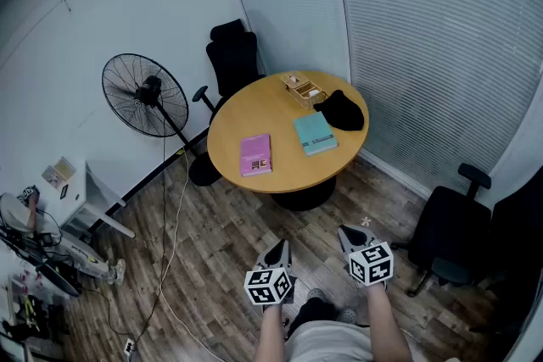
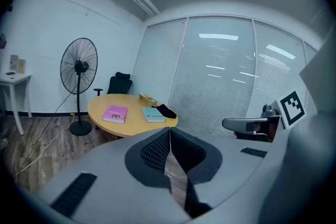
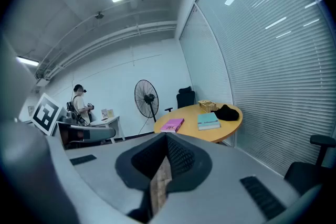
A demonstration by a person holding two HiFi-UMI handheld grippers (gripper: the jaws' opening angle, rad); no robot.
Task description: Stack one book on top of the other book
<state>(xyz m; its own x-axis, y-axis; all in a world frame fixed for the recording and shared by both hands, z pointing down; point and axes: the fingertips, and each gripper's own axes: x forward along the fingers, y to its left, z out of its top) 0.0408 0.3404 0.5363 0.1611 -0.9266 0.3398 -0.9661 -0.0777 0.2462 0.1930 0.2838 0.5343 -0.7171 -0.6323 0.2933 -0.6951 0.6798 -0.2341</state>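
Note:
A pink book [image 1: 256, 154] [image 2: 115, 114] [image 3: 172, 125] and a teal book [image 1: 315, 133] [image 2: 153, 114] [image 3: 209, 121] lie flat and apart on the round wooden table [image 1: 254, 116]. Both grippers hang well short of the table, over the wood floor near the person's body. My left gripper [image 1: 277, 251] [image 2: 169, 130] is shut with nothing in it. My right gripper [image 1: 347, 234] [image 3: 166, 136] is shut and empty too.
A black cloth [image 1: 341, 110] and a small wooden box [image 1: 303, 88] sit at the table's far side. A standing fan [image 1: 145, 95] and a black chair [image 1: 232, 57] stand behind the table; another chair [image 1: 454, 236] is at right. A person [image 3: 80, 106] stands by a white desk.

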